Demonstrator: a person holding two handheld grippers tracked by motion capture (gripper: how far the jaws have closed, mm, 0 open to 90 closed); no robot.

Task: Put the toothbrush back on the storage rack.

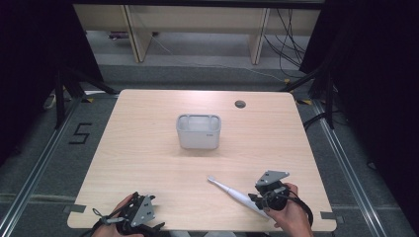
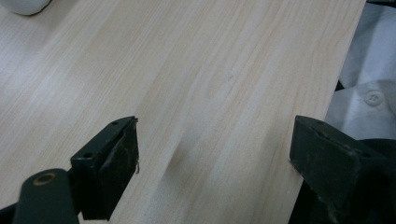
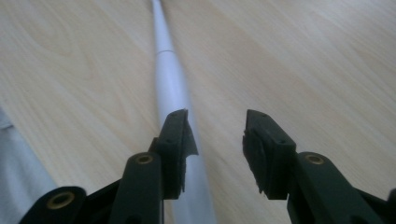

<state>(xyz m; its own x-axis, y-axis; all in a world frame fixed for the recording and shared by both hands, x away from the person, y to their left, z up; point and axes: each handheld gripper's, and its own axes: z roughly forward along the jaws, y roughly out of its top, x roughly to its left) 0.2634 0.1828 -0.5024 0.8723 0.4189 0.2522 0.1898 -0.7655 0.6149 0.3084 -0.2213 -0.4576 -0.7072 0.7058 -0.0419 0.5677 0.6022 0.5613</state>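
Observation:
A white electric toothbrush (image 1: 232, 191) lies flat on the wooden table (image 1: 148, 163), head toward the middle, handle toward the front right. My right gripper (image 1: 257, 200) hovers over its handle end, held by a hand. In the right gripper view the right gripper (image 3: 217, 135) is open; the toothbrush (image 3: 169, 79) runs away from the camera and passes under the left-hand jaw, with bare wood in the gap. My left gripper (image 1: 141, 217) sits at the front left edge. The left gripper (image 2: 215, 135) is wide open over bare wood.
A grey open-topped container (image 1: 198, 131) stands near the table's middle, beyond the toothbrush. A cable hole (image 1: 240, 104) is at the back right. The left gripper view shows the table's front edge and a white buttoned shirt (image 2: 369, 100) beside it, plus a white rounded thing (image 2: 25, 5) at top left.

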